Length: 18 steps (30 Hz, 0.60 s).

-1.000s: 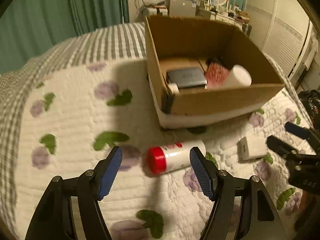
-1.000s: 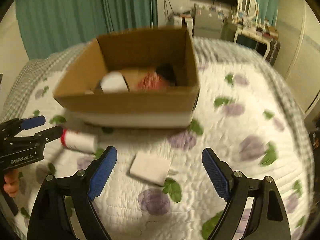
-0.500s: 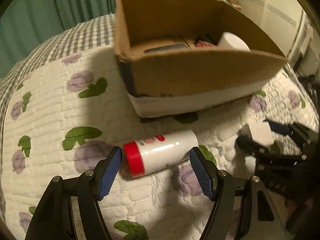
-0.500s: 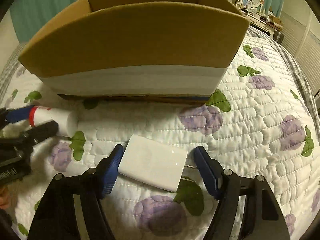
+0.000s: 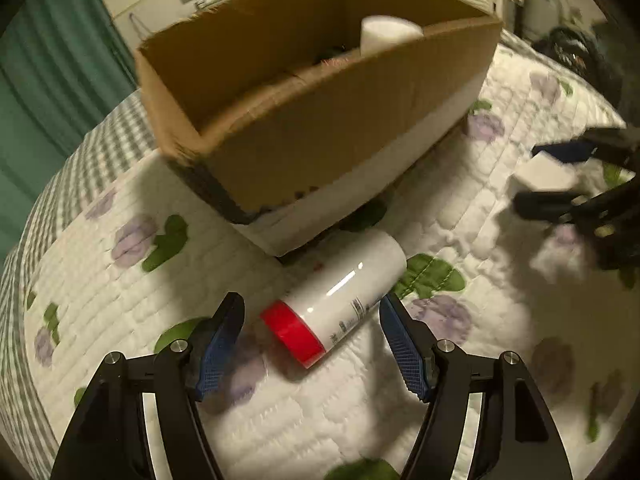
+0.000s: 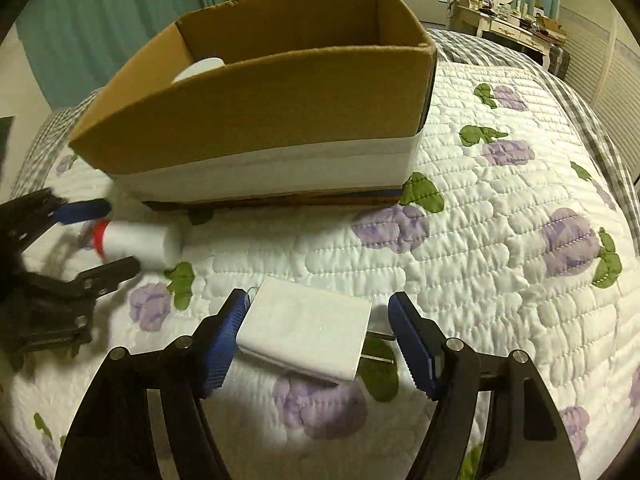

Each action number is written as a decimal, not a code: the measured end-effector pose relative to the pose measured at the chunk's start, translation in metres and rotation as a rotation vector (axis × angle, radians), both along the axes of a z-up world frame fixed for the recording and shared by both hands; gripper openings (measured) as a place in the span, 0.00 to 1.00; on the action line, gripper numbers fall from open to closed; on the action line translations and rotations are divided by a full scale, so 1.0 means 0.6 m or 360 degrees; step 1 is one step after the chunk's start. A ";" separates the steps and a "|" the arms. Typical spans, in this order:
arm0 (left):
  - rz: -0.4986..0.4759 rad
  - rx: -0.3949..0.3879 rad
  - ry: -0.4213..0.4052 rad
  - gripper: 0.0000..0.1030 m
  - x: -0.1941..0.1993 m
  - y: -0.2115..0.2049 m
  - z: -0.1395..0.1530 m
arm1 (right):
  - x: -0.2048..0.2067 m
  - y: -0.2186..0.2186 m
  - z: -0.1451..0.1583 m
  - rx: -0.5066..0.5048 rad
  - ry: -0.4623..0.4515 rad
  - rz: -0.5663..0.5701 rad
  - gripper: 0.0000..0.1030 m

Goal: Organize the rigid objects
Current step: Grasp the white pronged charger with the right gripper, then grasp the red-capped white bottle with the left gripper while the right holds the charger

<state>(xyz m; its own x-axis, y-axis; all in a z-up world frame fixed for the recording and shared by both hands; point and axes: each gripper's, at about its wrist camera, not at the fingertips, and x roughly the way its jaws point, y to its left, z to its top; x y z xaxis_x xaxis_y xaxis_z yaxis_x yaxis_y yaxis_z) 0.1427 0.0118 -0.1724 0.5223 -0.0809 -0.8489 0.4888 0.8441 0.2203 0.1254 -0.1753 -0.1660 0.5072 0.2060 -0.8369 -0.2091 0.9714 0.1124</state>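
Cardboard box point(image 6: 256, 120) partly filled. Outstanding on bed point(image 6: 500, 260): red-capped bottle point(image 5: 336, 300) between wide left fingers point(image 5: 218, 344); white adapter point(image 6: 306, 334) between wide right fingers point(image 6: 412, 346).

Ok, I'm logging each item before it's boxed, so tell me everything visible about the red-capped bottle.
The bottle is a white, glossy, plastic-looking cylinder with a red cap and small print along its side. It lies on its side on the quilt, capped end toward the camera, base pointing toward the cardboard box. The left gripper straddles it with open jaws, not yet touching it.
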 end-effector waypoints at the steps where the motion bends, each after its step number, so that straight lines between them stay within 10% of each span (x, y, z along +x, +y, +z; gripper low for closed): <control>1: -0.0011 0.0016 0.0007 0.71 0.002 -0.002 -0.010 | -0.006 -0.004 0.002 -0.0008 0.0002 0.0008 0.70; 12: -0.0359 -0.0102 0.0127 0.68 -0.086 -0.065 0.003 | -0.034 -0.037 0.052 -0.0021 -0.0029 -0.0042 0.70; 18: -0.0031 -0.0075 0.0095 0.61 -0.047 -0.086 -0.015 | -0.048 -0.051 0.065 -0.0010 -0.0053 -0.0021 0.69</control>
<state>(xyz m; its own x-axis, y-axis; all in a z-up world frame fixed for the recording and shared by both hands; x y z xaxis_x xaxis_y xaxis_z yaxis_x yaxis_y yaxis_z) 0.1147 -0.0396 -0.1816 0.4688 -0.1311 -0.8735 0.5162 0.8431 0.1505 0.0968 -0.2060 -0.1271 0.5376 0.1937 -0.8207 -0.1998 0.9748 0.0993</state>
